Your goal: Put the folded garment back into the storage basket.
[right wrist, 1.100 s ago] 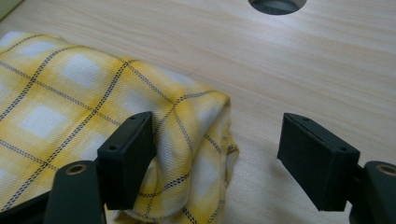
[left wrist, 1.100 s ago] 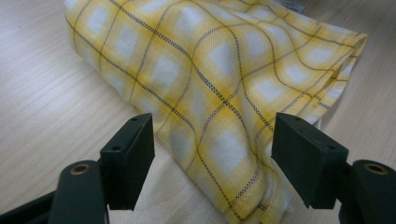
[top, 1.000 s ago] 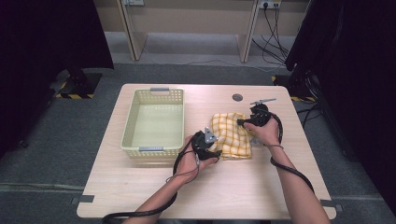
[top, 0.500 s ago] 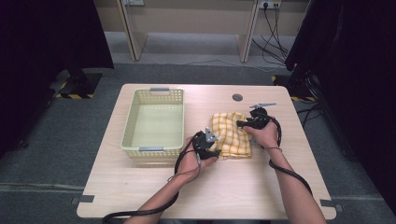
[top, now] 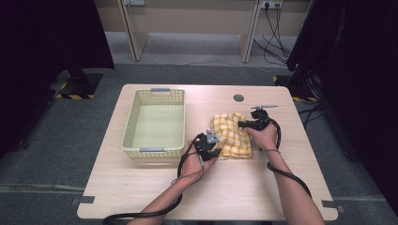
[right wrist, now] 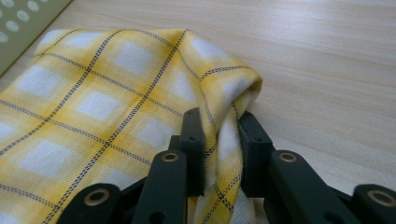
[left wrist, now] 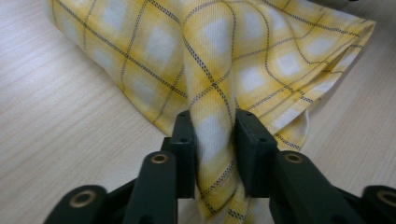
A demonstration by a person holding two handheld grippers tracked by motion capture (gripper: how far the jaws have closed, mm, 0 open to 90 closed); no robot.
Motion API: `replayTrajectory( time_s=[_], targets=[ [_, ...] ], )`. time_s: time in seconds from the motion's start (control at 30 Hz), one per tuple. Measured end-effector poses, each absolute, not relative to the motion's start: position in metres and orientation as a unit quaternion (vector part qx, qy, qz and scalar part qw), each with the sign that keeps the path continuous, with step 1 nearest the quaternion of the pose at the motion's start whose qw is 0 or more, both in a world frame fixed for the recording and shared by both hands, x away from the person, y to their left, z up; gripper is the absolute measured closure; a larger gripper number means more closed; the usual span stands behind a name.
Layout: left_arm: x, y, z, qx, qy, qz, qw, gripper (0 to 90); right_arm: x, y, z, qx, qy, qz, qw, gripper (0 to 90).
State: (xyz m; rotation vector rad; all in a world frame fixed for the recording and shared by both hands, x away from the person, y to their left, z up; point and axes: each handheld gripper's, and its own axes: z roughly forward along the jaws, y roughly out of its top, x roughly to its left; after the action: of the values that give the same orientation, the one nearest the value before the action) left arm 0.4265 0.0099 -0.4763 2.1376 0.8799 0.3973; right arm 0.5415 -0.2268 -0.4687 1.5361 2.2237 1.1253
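Observation:
A folded yellow checked cloth (top: 231, 136) lies on the wooden table (top: 253, 187) just right of a basket. My left gripper (top: 212, 146) is at the cloth's near left corner, shut on a pinched fold of the cloth (left wrist: 212, 135). At the far right corner my right gripper (top: 240, 124) is likewise shut on a bunched edge of the cloth (right wrist: 224, 135). In the left gripper view the cloth (left wrist: 219, 56) drapes away over the tabletop; in the right gripper view it spreads out to the left (right wrist: 93, 102).
A pale yellow-green perforated plastic basket (top: 129, 136) stands empty on the table's left half, its corner showing in the right gripper view (right wrist: 18, 23). A round cable hole (top: 238, 98) sits near the far edge. Cables trail from both grippers across the front.
Both grippers have stayed on the cloth's corners; the right hand has shifted slightly toward the person. The cloth has barely moved.

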Motion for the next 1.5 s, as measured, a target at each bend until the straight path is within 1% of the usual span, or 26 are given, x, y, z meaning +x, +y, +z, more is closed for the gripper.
replayTrajectory(
  time_s=[0.13,0.23,0.83,1.5],
  targets=[
    [0.425,0.009,-0.476,0.84,0.343,0.158,0.389,79.6,0.541,-0.224,-0.468,0.523,0.754,0.382,0.109,77.3],
    [0.424,0.009,-0.476,0.839,0.344,0.164,0.388,82.5,0.54,-0.223,-0.466,0.526,0.752,0.381,0.112,77.7],
    [0.415,0.027,-0.447,0.821,0.346,0.198,0.409,83.3,0.526,-0.214,-0.422,0.506,0.743,0.416,0.141,77.8],
    [0.411,0.045,-0.423,0.808,0.347,0.222,0.421,83.3,0.525,-0.198,-0.395,0.49,0.743,0.43,0.154,77.8]
  ],
)
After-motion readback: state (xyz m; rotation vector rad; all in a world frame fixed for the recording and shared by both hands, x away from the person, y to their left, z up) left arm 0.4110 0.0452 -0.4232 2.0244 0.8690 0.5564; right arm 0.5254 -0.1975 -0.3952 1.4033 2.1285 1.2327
